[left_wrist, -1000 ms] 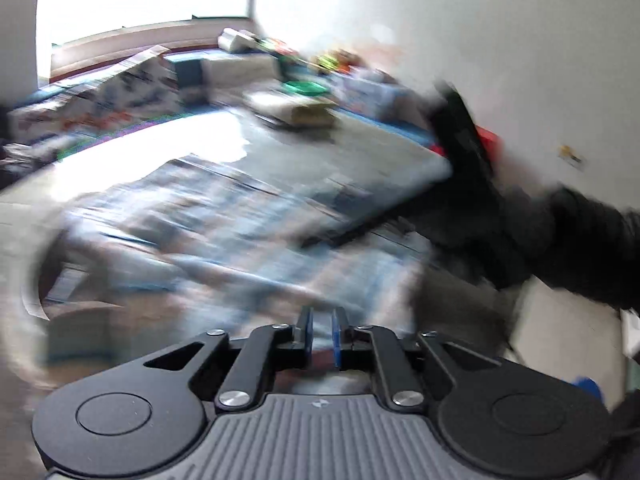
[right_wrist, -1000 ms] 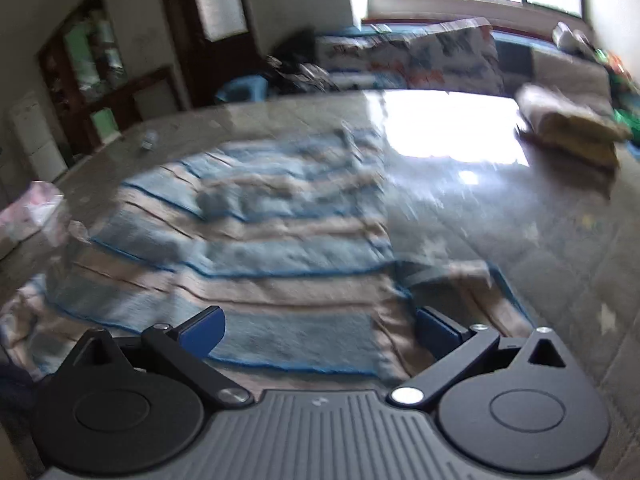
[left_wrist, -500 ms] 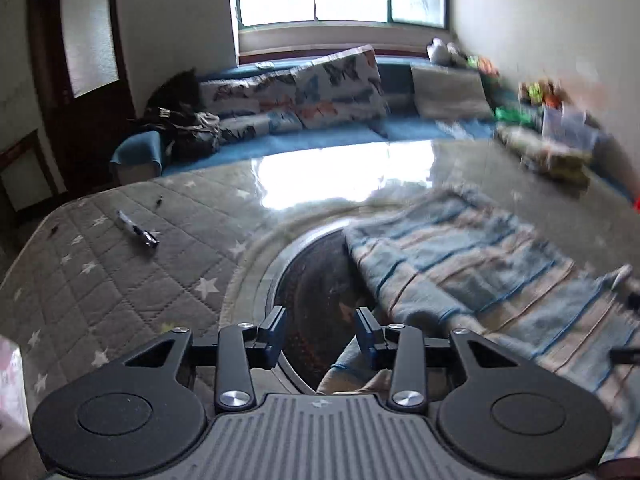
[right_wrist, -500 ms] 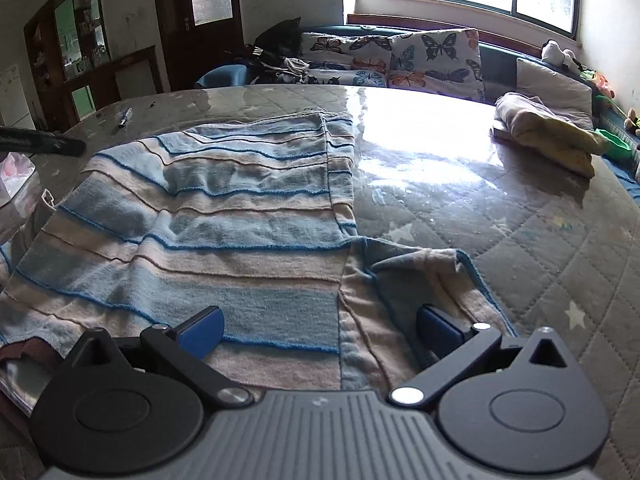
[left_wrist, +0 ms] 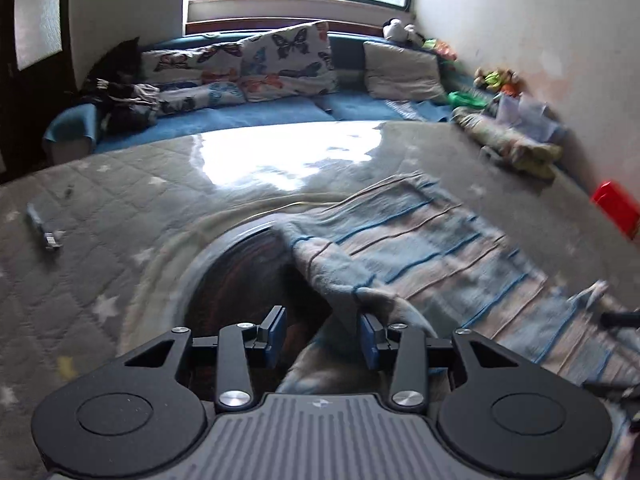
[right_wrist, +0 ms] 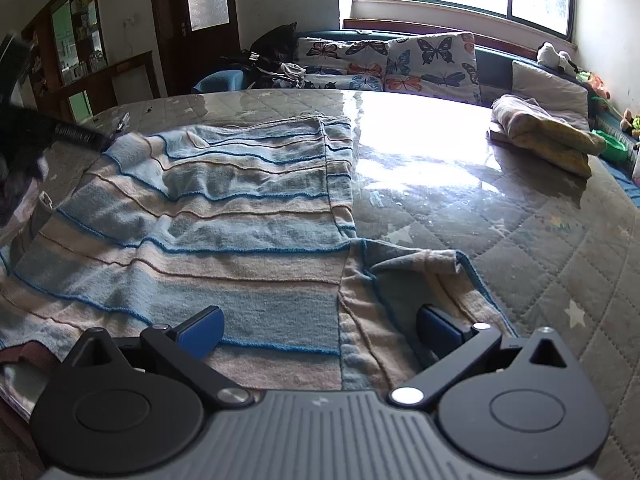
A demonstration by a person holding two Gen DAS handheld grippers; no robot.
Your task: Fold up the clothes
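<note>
A blue and beige striped garment lies spread flat on the quilted table, one sleeve folded at its right side. My right gripper is open and empty, low over the garment's near hem. In the left wrist view the garment runs to the right; its near corner is rumpled and hangs over the table's edge. My left gripper is open, with that rumpled corner lying between the jaws against the right finger.
A folded yellowish cloth pile sits at the table's far right. A small pen-like object lies on the table at the left. A sofa with butterfly cushions stands behind. A red box is at the right.
My left gripper has swung round from a blurred view, opened from shut, and moved in on the garment's rumpled corner. The right gripper has stayed open and settled over the hem.
</note>
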